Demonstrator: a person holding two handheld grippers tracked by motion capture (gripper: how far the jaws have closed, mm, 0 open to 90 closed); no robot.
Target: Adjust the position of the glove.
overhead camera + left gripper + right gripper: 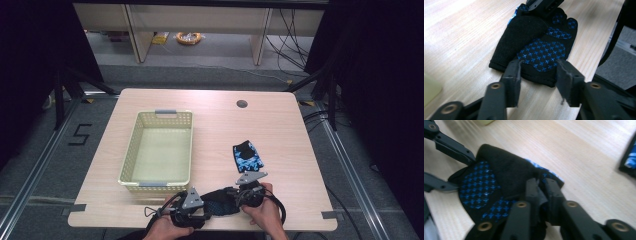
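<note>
We find the black glove [220,204] lying at the table's [280,135] near edge; the right gripper [541,195] pinches its finger end (jaws nearly together), the left gripper [539,71] straddles its cuff, part open

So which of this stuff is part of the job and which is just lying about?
In the job:
near glove, pinched by right gripper, left gripper at its cuff
second glove
basket, likely

Lying about:
table's cable hole
yellow reel on the floor
</note>
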